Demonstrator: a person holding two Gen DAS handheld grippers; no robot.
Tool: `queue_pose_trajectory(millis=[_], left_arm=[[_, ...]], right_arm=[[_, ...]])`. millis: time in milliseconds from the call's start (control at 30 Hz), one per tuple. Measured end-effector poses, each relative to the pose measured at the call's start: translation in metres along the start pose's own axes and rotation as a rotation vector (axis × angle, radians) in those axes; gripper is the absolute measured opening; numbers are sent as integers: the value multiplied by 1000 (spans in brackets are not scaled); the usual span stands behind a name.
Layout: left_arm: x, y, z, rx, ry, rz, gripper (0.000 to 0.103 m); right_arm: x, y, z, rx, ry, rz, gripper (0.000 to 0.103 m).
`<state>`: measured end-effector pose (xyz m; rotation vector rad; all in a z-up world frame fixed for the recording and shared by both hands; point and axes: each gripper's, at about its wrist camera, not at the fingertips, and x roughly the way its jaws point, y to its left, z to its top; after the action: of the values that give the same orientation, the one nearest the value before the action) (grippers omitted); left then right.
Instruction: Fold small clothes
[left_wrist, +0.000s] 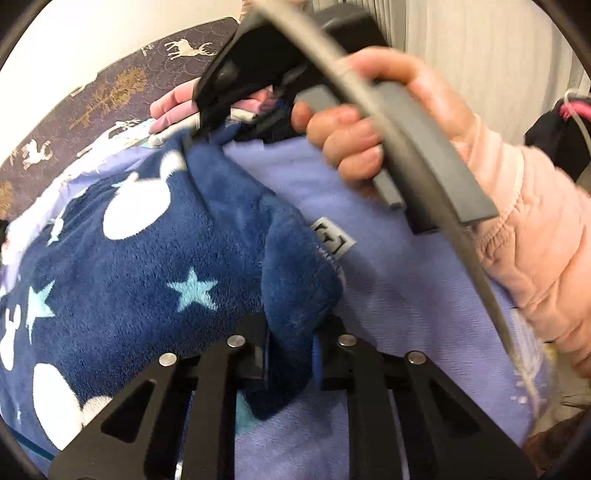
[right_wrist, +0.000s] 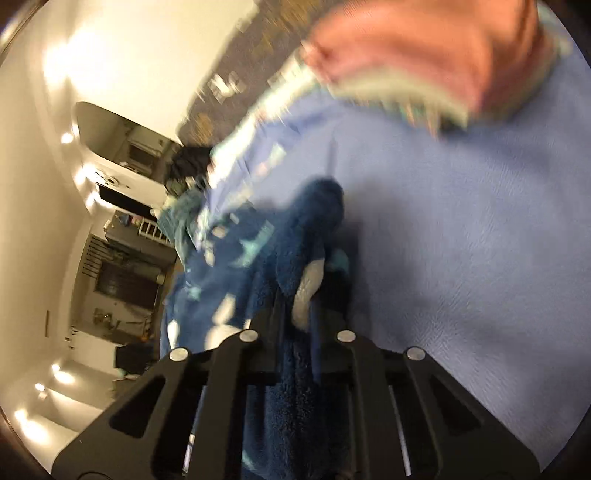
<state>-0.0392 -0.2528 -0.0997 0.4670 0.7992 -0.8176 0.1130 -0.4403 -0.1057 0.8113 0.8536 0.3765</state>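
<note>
The left hand-held gripper (left_wrist: 291, 354) pinches a bunched edge of the navy star-print fleece garment (left_wrist: 155, 251), the right hand-held gripper (right_wrist: 301, 325) clamping another, likely to lift both for folding over the lilac cloth (left_wrist: 399, 266) beyond.

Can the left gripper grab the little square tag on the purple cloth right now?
Probably not: the left gripper is shut on the dark blue fleece, though the tag lies uncovered just ahead.

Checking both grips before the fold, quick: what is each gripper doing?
Left gripper: shut on the navy fleece garment.
Right gripper: shut on the same navy fleece garment.
</note>
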Motion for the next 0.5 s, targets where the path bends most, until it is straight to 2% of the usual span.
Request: queue_pose_trajectory(millis=[67, 100, 167, 200, 233, 267, 300, 333, 400, 500], left_arm=[[-2, -1, 1, -3, -5, -27, 16], [0, -2, 1, 1, 2, -26, 16], [5, -6, -1, 17, 13, -18, 16], [6, -11, -4, 42, 8, 4, 16], [7, -12, -4, 57, 4, 20, 18], [8, -12, -3, 65, 2, 30, 19], [8, -13, -4, 68, -1, 36, 24], [8, -14, -6, 65, -4, 35, 36], [4, -14, -7, 53, -9, 22, 40], [-6, -12, -8, 41, -21, 18, 43]], right_arm=[[-17, 12, -2, -25, -47, 21, 10], [-18, 17, -3, -60, -53, -15, 10], [-2, 17, -4, -112, -4, -152, 13], [13, 8, -8, -110, 53, -222, 19], [21, -2, -11, -89, 94, -250, 26], [25, -11, -15, -59, 108, -253, 27], [20, -18, -18, -14, 78, -213, 28], [14, -21, -19, 11, 65, -196, 32], [-6, -17, -23, 25, 19, -190, 34], [-36, 2, -40, -57, -27, -186, 34]])
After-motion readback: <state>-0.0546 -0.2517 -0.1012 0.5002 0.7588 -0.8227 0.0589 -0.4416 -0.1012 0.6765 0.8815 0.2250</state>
